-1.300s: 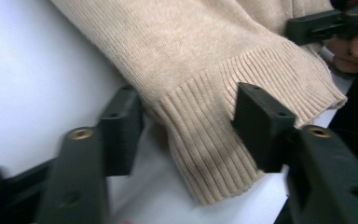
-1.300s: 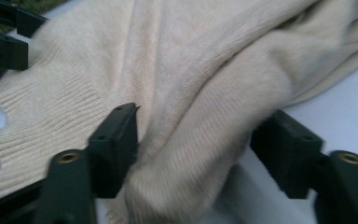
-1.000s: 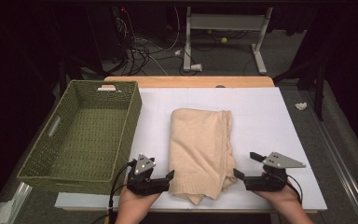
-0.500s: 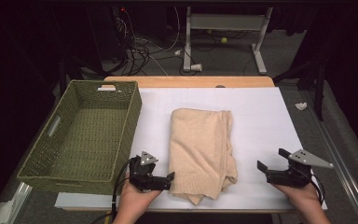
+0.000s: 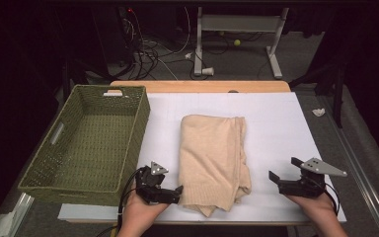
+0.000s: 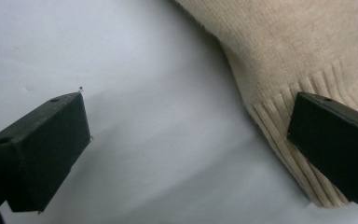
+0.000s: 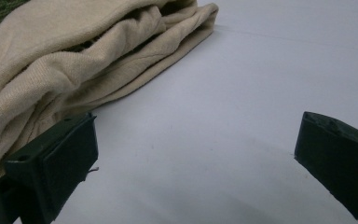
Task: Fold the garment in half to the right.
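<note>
A folded beige sweater (image 5: 212,158) lies in the middle of the white table cover (image 5: 281,123). My left gripper (image 5: 173,190) sits at its near left corner, open, its jaws having just been opening. In the left gripper view (image 6: 186,140) bare cover lies between the jaws, and the sweater's ribbed hem (image 6: 279,126) reaches under one of them. My right gripper (image 5: 284,169) rests a hand's width right of the sweater, open, its jaws also just opened. The right gripper view (image 7: 196,154) has only white cover between the jaws, with the sweater (image 7: 74,56) off to the left.
A green woven basket (image 5: 140,128) stands on the left of the table, with nothing in it. The table's wooden far edge (image 5: 202,86) borders a dark floor with cables and a metal stand (image 5: 237,29). A small white scrap (image 5: 318,112) lies off the right side.
My right gripper has drawn away to the right from the sweater's near right corner. The left gripper has stayed by the near left corner. The sweater lies still.
</note>
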A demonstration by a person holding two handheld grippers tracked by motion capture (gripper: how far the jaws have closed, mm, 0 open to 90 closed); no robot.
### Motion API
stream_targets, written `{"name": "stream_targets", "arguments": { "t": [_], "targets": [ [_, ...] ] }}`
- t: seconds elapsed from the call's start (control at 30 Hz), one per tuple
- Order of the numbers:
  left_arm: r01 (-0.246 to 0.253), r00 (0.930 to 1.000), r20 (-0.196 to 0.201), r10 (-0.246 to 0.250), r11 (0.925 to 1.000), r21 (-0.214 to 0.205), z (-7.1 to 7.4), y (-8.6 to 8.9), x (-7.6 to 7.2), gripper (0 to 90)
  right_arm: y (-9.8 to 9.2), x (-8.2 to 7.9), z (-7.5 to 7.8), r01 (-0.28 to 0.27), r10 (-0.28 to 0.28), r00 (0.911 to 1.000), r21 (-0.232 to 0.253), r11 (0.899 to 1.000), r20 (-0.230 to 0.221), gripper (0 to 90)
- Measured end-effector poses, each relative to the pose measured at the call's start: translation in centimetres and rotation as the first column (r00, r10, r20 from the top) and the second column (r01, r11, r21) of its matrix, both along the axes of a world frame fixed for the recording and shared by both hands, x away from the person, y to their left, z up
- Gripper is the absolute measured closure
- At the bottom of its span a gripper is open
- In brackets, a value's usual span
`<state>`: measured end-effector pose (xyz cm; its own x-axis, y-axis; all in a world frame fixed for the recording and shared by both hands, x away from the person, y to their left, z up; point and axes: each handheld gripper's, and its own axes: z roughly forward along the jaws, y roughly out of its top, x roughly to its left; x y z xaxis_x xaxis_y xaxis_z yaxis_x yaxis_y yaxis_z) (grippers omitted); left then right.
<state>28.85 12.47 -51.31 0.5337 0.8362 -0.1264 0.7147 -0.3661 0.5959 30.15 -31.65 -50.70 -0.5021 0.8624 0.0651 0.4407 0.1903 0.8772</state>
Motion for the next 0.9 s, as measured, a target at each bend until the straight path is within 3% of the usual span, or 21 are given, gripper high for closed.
{"name": "stream_targets", "arguments": {
  "t": [0.33, 0.5, 0.63, 0.7, 0.83, 0.9],
  "targets": [
    [0.015, 0.9992, -0.038, -0.012, 0.9974, 0.070, -0.3, -0.2, -0.1, 0.0, 0.5, 0.1, 0.0, -0.029, 0.029, 0.9995, -0.012, 1.000, 0.013, 0.0],
    [0.045, 0.9976, -0.058, -0.038, 0.9908, 0.128, 0.0, -0.5, 0.1, 0.0, 0.6, 0.2, 0.0, -0.029, 0.029, 0.9994, -0.005, 1.000, 0.020, 0.0],
    [0.059, 0.9962, -0.072, -0.049, 0.9874, 0.147, 0.4, -0.7, 0.6, 0.0, 0.5, 0.1, 0.3, -0.046, 0.046, 0.9989, 0.009, 0.999, 0.014, 0.0],
    [0.080, 0.9937, -0.090, -0.067, 0.9849, 0.153, 0.2, -0.8, 0.7, 0.0, 0.5, 0.2, 0.6, -0.047, 0.047, 0.9986, 0.003, 0.999, 0.022, 0.0],
    [0.108, 0.9892, -0.116, -0.090, 0.9815, 0.158, 0.3, -0.6, 1.0, 0.0, 0.4, 0.1, 0.9, -0.038, 0.042, 0.9963, -0.053, 0.998, 0.075, 0.0],
    [0.118, 0.9861, -0.136, -0.096, 0.9791, 0.165, 0.4, -0.8, 1.2, 0.0, 0.1, 0.0, 0.7, -0.021, 0.024, 0.9965, -0.042, 0.999, 0.080, 0.0]
  ]
}}
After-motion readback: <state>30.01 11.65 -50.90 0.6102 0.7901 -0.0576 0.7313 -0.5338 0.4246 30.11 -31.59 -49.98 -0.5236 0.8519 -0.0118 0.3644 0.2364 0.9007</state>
